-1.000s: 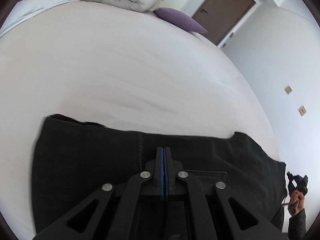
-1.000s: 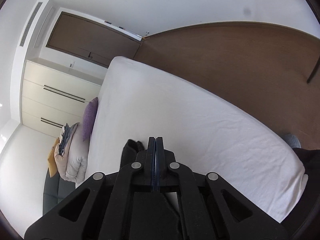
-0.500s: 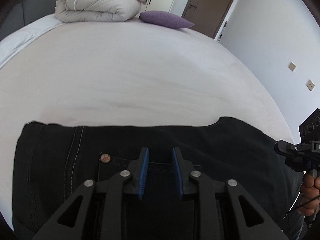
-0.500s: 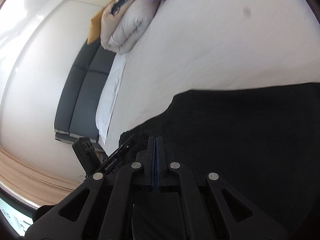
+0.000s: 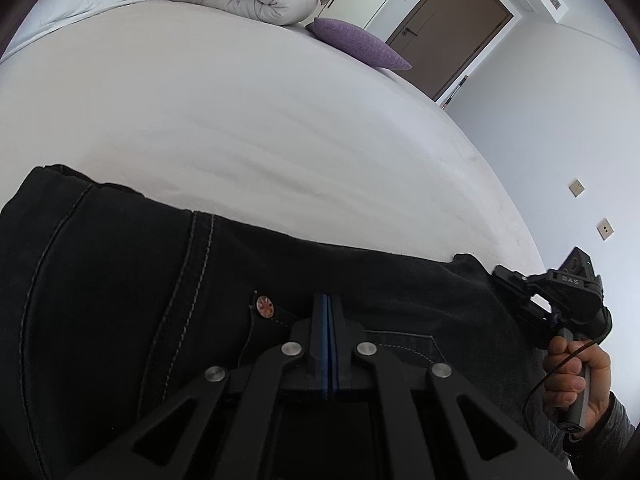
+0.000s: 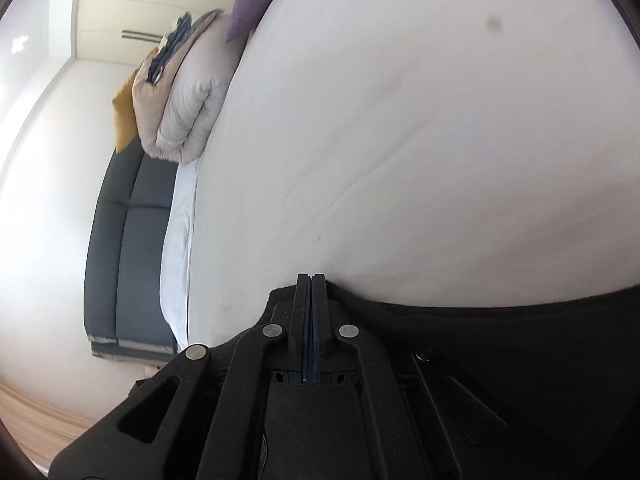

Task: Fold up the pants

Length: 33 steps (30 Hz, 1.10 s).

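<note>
Black denim jeans point(image 5: 120, 300) lie flat along the bed's point(image 5: 240, 120) near edge, heavy, limp; left gripper point(image 5: 328, 300) clenched empty over the waistband, right gripper point(image 6: 311, 280) clenched empty at the far-end hem corner, both good holds.

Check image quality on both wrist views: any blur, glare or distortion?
Left wrist: sharp, strong fisheye bowing of the bed, black pants underexposed but stitching readable. Right wrist: softer, washed-out glare on the wall, dark smudge spot on the lens or sheet.

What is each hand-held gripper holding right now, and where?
Both pinch the black denim pants: left hand-held gripper near the waistband pocket, right hand-held gripper at the fabric's edge.
</note>
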Each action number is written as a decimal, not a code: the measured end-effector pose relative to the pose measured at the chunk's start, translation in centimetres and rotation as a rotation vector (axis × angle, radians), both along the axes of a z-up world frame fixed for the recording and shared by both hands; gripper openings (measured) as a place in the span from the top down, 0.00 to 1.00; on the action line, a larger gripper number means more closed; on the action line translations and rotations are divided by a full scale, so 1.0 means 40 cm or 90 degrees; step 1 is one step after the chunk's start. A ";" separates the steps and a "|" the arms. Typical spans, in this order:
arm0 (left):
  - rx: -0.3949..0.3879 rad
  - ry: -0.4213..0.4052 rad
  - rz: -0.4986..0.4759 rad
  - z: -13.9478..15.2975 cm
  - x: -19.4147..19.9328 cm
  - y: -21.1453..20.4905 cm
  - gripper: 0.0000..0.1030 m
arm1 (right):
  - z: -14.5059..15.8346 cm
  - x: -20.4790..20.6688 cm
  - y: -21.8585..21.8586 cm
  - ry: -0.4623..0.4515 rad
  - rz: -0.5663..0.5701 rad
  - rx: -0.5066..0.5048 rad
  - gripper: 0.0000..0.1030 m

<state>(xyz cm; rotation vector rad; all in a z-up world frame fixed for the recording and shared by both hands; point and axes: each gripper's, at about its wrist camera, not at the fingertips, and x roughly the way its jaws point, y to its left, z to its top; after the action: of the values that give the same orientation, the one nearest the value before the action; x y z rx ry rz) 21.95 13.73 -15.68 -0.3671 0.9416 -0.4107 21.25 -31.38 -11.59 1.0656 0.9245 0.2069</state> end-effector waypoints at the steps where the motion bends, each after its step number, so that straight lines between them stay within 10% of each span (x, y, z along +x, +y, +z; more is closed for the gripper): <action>1: 0.005 -0.002 0.001 0.000 -0.005 0.001 0.95 | 0.021 -0.020 -0.016 -0.014 -0.004 0.007 1.00; 5: 0.082 -0.027 -0.003 0.066 -0.041 -0.075 1.00 | 0.099 -0.174 -0.014 -0.058 0.061 0.012 1.00; 9: 0.043 -0.060 -0.111 0.133 -0.125 -0.260 0.99 | -0.024 -0.283 -0.054 0.010 0.027 0.063 1.00; 15: 0.015 0.006 -0.179 0.027 -0.197 -0.442 0.99 | -0.015 -0.451 -0.253 0.005 -0.074 0.049 1.00; 19: -0.041 0.019 -0.144 -0.010 -0.182 -0.413 0.96 | -0.003 -0.608 -0.398 -0.023 -0.146 0.019 1.00; 33: 0.017 -0.021 -0.042 0.065 -0.256 -0.220 0.96 | 0.032 -0.943 -0.659 -0.070 -0.386 -0.002 1.00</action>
<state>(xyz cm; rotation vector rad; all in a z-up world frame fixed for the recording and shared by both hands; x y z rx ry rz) 11.71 4.95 -13.07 -0.3049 0.9280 -0.4624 -16.47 -57.73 -10.31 1.2700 0.4708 -0.2362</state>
